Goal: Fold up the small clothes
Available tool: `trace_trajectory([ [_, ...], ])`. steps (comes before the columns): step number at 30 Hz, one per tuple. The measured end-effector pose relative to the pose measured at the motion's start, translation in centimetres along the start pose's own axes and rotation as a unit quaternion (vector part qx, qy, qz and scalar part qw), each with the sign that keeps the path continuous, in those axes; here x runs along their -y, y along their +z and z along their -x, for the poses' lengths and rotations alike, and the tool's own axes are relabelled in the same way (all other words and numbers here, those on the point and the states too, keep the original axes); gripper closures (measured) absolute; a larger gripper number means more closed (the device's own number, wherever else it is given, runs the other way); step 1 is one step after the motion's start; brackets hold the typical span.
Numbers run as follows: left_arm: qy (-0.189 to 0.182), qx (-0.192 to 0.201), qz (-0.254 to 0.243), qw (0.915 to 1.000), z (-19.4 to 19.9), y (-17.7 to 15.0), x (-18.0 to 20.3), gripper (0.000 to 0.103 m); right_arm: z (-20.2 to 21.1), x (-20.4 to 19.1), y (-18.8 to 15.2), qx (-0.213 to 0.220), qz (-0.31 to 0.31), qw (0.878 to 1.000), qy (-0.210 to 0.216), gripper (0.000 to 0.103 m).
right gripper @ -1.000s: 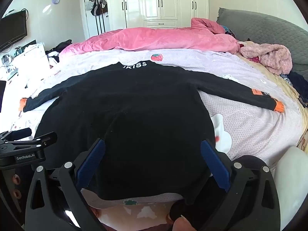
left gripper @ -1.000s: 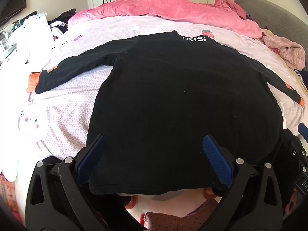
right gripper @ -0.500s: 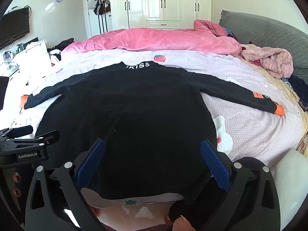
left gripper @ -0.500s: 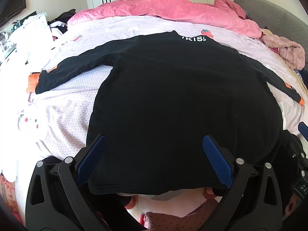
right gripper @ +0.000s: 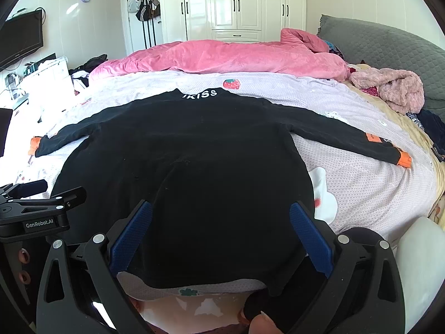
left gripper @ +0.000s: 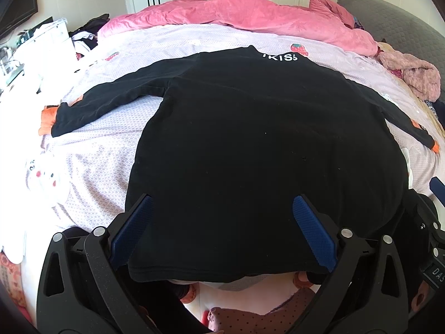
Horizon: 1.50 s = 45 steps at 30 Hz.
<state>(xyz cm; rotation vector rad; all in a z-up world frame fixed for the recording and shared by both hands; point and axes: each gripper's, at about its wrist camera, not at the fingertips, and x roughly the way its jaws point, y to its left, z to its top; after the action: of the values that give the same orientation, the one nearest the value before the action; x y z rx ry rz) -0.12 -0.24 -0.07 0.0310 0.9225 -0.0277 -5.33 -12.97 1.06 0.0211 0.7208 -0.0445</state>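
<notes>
On the bed (left gripper: 91, 167), black long-sleeved shirt (left gripper: 250, 144) lies flat, sleeves spread; left hand-held gripper (left gripper: 222, 231) and right hand-held gripper (right gripper: 219, 231) wide open, empty, over near hem; next: grasp a sleeve, likely.

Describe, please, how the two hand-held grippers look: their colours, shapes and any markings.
Both grippers, left and right, have black plastic frames with triangular cut-outs and silver round pivot pins. Each finger carries a long blue textured pad. In the right wrist view, the left gripper's black side shows a label reading "GenRobot.AI". No cables or sleeves are visible.
</notes>
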Motion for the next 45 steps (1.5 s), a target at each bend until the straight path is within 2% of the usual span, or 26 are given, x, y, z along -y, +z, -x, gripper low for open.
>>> trace_trajectory([
  [45, -0.003, -0.001, -0.002, 1.0000, -0.8, 0.5, 0.8, 0.009, -0.5, 1.1, 0.5, 0.001, -0.019, 1.000, 0.000, 0.004],
])
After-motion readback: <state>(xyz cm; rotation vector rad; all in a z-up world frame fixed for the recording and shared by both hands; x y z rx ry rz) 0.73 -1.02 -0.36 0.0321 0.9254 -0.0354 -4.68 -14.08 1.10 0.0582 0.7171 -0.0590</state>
